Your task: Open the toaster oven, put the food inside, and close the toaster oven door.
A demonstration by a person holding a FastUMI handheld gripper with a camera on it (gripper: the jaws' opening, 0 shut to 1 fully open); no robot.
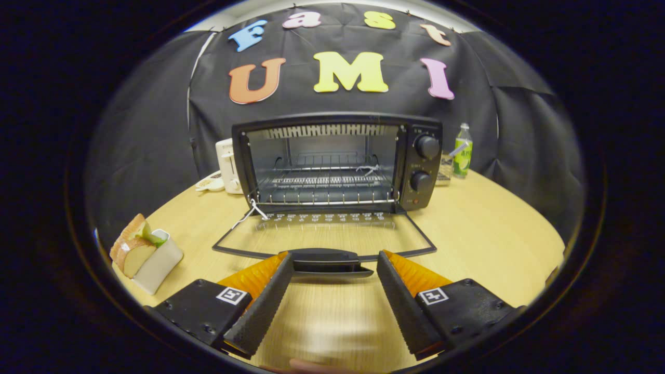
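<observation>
Step 1 done: toaster oven (337, 161) door (324, 239) lies flat just ahead of the tongs (332, 265), spread apart, empty, flanking its handle (327, 261). Next: fetch bread (130, 249), far left on the tabletop (493, 234).

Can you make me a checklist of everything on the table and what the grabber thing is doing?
Surface: round wooden table, bare in front.
Job's things: toaster oven, door folded down flat, rack inside bare; sandwich in a white holder, beside the tool.
Clutter: white toaster, small dish, green bottle, all beside the oven.
Grippers: tool open, fingers either side of the door handle, not pressing it.
Cables: nothing seen.
Surroundings: black cloth wall.
</observation>
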